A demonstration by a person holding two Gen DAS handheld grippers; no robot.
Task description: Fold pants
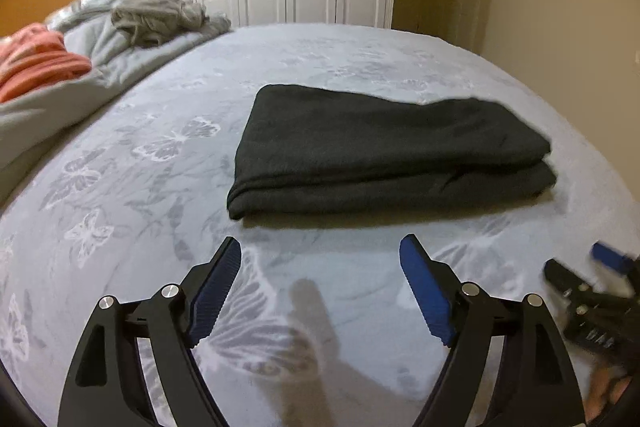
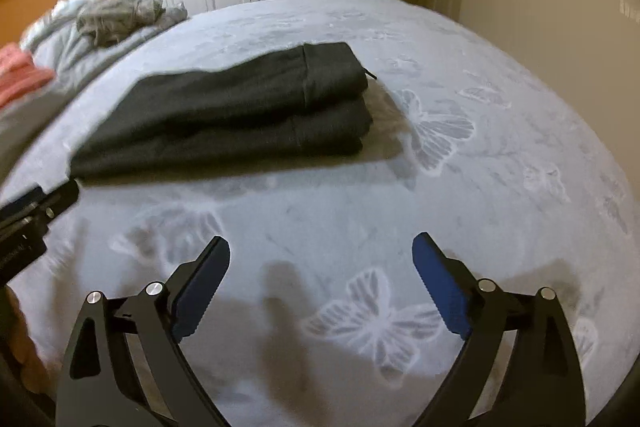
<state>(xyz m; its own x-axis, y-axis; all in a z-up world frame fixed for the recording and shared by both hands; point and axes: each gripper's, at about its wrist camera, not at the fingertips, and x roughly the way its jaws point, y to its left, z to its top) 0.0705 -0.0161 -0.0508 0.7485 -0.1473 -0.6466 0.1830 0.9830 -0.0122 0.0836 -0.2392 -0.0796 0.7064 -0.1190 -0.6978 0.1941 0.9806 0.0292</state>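
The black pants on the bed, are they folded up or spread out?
Folded. The black pants lie as a neat stack of layers on the bed, and neither gripper touches them.

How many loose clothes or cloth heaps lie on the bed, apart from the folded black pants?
2. A grey heap lies at the far left corner of the bed; an orange cloth lies at the left edge, nearer. More may be hidden beyond the frame.

Right gripper [image 1: 600, 279] is motion-blurred and cut by the left wrist view's right edge, jaw state unreadable there. Left gripper [image 2: 32, 211] is cropped at the right wrist view's left edge (one finger shows). Grey clothes pile [image 1: 160, 17] smeared, items indistinguishable. Pants [image 1: 384, 151] inner layers hidden.
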